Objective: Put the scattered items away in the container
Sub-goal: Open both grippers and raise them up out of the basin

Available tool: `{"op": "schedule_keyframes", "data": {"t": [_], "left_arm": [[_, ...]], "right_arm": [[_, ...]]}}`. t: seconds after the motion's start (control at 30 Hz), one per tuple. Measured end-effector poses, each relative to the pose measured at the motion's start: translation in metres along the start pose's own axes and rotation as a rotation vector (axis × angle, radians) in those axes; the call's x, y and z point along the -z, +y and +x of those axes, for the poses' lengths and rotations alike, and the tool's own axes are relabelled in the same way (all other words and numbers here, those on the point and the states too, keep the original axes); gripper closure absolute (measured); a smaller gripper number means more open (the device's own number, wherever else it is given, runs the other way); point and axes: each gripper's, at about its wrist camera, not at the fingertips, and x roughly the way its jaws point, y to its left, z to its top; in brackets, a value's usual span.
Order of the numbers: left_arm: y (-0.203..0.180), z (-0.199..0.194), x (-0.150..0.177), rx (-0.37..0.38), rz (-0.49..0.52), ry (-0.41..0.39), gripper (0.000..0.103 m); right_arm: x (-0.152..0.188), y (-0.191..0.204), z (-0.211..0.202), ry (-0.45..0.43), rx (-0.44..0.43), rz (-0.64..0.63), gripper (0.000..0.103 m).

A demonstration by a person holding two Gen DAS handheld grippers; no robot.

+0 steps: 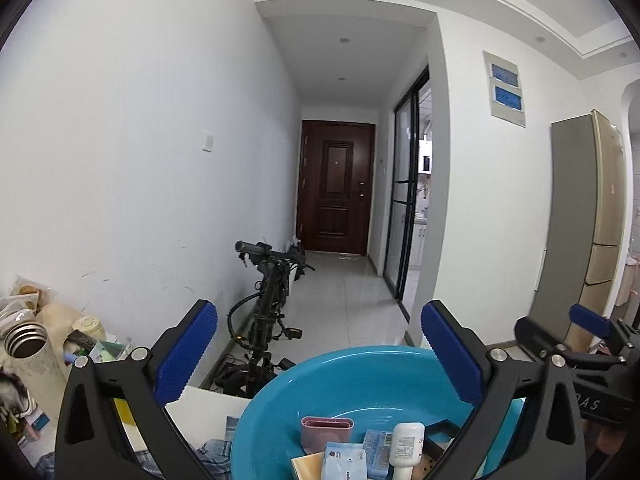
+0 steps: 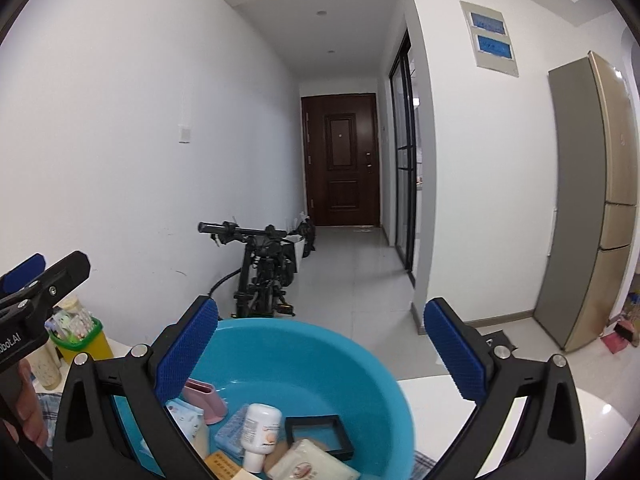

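White walls run down a hallway to a dark wooden door (image 1: 335, 186), a folded bike (image 2: 264, 270) parked along the left wall. Below me on the white table (image 2: 448, 404) sits the blue basin (image 1: 360, 372), holding a white bottle (image 2: 260, 430), pink holder (image 1: 327, 430), black frame (image 2: 320, 434) and packets. My left gripper (image 1: 320, 354) and right gripper (image 2: 322, 346) both gape wide, holding nothing
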Motion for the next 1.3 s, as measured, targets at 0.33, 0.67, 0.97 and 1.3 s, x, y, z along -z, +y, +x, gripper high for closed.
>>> {"op": "schedule_keyframes", "data": {"t": [0.33, 0.67, 0.97, 1.3], "left_arm": [[-0.011, 0.002, 0.004, 0.02, 0.043, 0.027, 0.0], [-0.016, -0.006, 0.005, 0.083, 0.028, -0.002, 0.0], [-0.028, -0.013, 0.007, 0.152, 0.068, -0.011, 0.0], [-0.053, -0.014, 0.013, 0.109, 0.213, 0.017, 0.0]], "right_arm": [[-0.005, -0.002, -0.001, -0.027, 0.044, -0.018, 0.0], [-0.009, -0.007, -0.007, -0.062, 0.084, -0.037, 0.0], [-0.007, -0.014, -0.006, -0.038, 0.129, -0.034, 0.0], [-0.012, -0.01, -0.023, -0.123, 0.122, -0.057, 0.0]]}}
